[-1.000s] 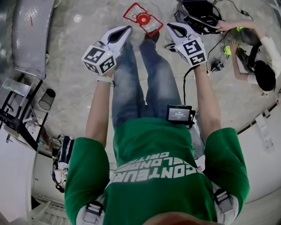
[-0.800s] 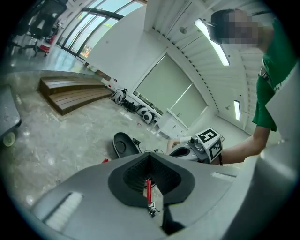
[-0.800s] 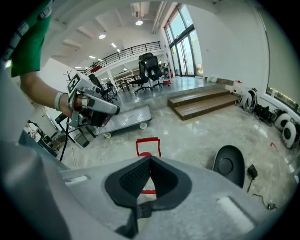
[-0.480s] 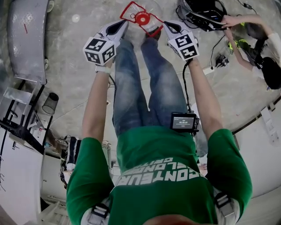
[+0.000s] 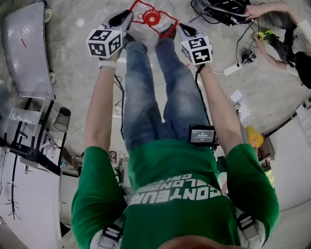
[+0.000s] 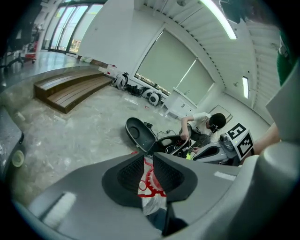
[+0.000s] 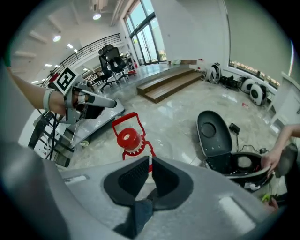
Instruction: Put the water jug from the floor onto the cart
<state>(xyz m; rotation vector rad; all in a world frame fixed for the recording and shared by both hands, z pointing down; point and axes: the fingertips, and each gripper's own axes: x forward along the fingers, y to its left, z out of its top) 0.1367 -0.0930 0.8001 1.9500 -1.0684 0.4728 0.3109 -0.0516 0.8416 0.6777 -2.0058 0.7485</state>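
The water jug [image 5: 151,18], clear with a red cap and red carrying frame, stands on the floor in front of the person's feet. My left gripper [image 5: 127,15] hangs just left of it. Its jaws have just been opening and stand apart, with nothing between the pads; the jug [image 6: 150,180] shows beyond the gap. My right gripper [image 5: 181,28] is just right of the jug, shut and empty, with the jug [image 7: 127,137] a little ahead of its tips [image 7: 150,161]. The grey metal cart [image 5: 24,48] stands to the left.
An open black case [image 5: 221,9] with cables lies at the upper right, where another person [image 5: 286,24] sits on the floor. A black bin [image 5: 61,119] and a dark frame stand at the left. Wooden steps [image 6: 70,89] lie farther off.
Both grippers have come down and forward toward the jug and now flank its red frame. The jug has not moved on the floor.
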